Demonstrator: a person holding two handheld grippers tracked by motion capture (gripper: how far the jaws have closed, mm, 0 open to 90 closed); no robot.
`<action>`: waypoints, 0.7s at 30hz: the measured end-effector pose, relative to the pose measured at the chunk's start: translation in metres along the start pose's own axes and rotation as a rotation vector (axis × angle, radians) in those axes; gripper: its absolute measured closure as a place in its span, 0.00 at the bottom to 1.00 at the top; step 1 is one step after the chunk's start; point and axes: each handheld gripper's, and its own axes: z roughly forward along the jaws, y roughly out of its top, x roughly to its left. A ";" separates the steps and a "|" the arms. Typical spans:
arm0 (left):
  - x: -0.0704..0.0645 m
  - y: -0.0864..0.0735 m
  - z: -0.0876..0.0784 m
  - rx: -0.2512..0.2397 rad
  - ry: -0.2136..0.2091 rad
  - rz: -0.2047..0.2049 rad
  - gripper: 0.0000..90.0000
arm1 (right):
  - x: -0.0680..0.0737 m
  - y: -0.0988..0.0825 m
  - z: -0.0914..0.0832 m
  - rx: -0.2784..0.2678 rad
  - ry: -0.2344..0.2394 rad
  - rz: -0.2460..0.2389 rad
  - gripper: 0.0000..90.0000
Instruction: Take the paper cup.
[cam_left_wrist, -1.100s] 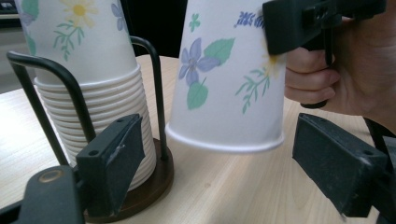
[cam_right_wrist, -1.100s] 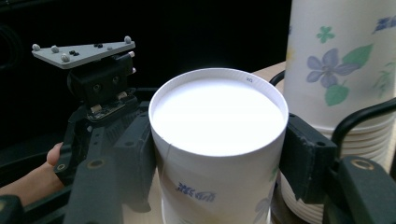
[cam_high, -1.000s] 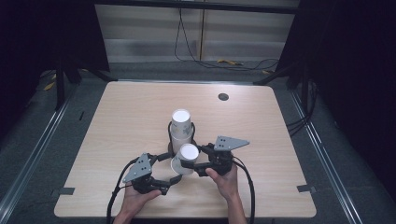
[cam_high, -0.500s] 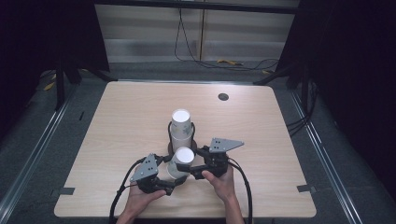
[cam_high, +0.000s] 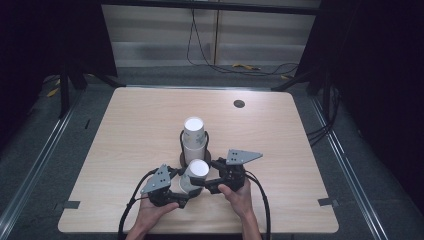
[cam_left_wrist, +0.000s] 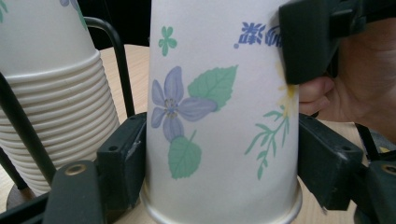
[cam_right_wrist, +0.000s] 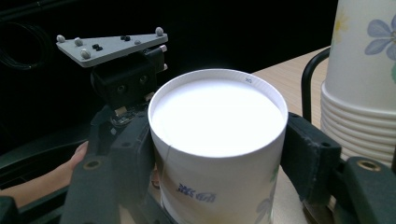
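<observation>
Closing on the upside-down paper cup (cam_left_wrist: 219, 116) beside the cup stack (cam_high: 194, 140), the left claw (cam_high: 179, 186) now grips it; the right claw (cam_high: 206, 182), loosening, still holds it — a handover.

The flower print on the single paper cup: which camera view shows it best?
The left gripper view. There the single paper cup, upside down, fills the frame, and its violet flower and green leaves are sharp. The right gripper view shows mainly its white base with only a little print. In the high view the cup is too small to read.
</observation>
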 end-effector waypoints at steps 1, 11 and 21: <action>0.000 0.000 0.000 0.000 0.001 0.000 0.29 | 0.000 0.000 0.000 -0.002 -0.002 0.000 0.36; 0.001 -0.001 0.000 0.039 0.009 0.003 0.30 | -0.001 0.002 -0.002 -0.012 -0.014 0.016 0.26; 0.004 0.000 -0.007 0.052 0.022 0.003 0.30 | -0.001 0.003 -0.005 -0.022 -0.036 0.016 0.25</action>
